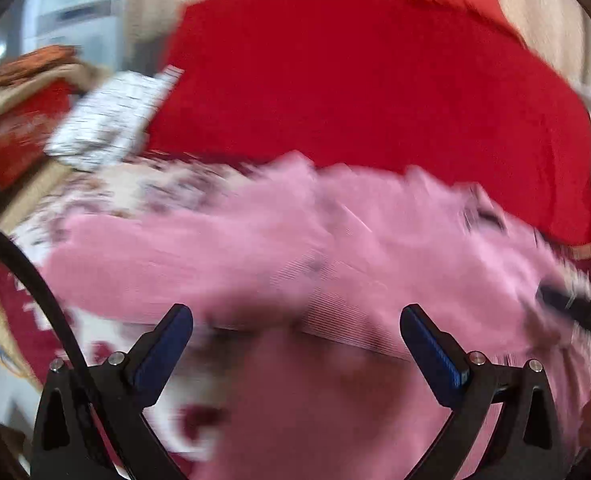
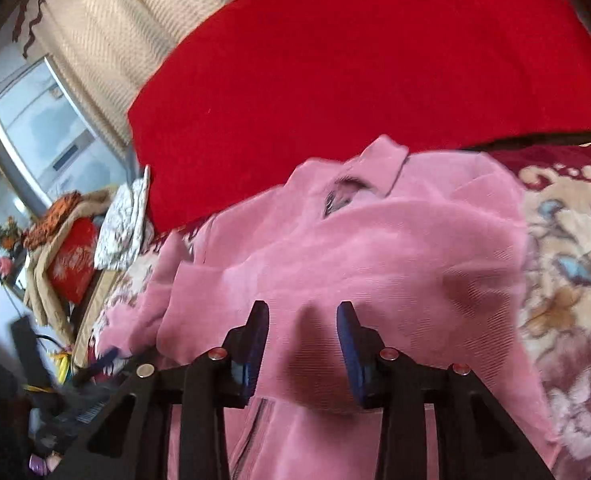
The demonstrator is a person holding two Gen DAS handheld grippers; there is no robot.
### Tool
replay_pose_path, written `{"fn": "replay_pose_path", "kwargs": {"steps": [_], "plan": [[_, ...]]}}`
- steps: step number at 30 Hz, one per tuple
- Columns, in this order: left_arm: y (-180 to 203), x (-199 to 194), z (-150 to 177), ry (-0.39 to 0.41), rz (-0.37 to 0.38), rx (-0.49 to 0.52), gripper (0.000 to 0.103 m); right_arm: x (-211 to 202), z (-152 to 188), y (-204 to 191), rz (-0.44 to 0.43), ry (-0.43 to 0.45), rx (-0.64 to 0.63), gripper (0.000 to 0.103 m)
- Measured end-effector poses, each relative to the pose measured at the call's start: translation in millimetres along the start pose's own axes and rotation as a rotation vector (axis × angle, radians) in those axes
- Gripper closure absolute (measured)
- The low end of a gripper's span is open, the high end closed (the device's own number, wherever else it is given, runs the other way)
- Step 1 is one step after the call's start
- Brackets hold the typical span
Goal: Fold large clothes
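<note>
Pink jacket (image 2: 335,240): soft, floppy, bulky; take hem or shoulders. Right tongs (image 2: 302,320) pinching a fold, left tongs (image 1: 295,320) open

Two wrist cams, both tilted down at the bed from close up

The left wrist view sat low over the pink jacket (image 1: 295,248), badly motion-blurred, facing the red blanket (image 1: 375,80) at 12 o'clock, with its own fingers (image 1: 167,344) framing the bottom edge. The right wrist view was sharper, just as near, with the jacket filling the middle and a window (image 2: 43,132) at 9 o'clock. Both shared the jacket, the red blanket and the clutter pile (image 1: 27,112) on the left.
</note>
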State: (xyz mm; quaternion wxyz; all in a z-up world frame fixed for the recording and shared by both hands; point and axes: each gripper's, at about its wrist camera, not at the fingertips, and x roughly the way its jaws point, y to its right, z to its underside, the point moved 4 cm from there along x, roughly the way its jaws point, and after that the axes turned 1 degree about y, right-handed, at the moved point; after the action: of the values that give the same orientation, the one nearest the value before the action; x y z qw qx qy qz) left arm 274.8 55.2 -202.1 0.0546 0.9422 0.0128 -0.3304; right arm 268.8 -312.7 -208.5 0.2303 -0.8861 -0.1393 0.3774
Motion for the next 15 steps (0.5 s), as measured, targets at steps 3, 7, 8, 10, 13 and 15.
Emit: {"fn": "replay_pose_path", "kwargs": {"steps": [3,7,8,10,13,15], "plan": [[-63,-11,-5,0.003,-0.063,-0.162,0.000,23,13,0,0.049,-0.092,0.000,0.064],[-147,-11,5,-0.048,-0.133,-0.481,0.000,18,12,-8,0.041,-0.063,-0.030,0.064],[-165,-6,9,-0.069,-0.145,-0.558,0.000,17,12,-10,0.028,-0.057,-0.025,0.064],[-189,4,21,-0.122,-0.146,-0.680,0.000,15,11,-13,0.012,-0.048,-0.025,0.064],[-211,21,32,-0.178,-0.141,-0.796,0.000,13,11,-16,0.001,-0.021,-0.051,0.064],[-215,33,33,-0.195,-0.120,-0.831,0.000,11,11,-19,0.009,-0.011,-0.073,0.064]]}}
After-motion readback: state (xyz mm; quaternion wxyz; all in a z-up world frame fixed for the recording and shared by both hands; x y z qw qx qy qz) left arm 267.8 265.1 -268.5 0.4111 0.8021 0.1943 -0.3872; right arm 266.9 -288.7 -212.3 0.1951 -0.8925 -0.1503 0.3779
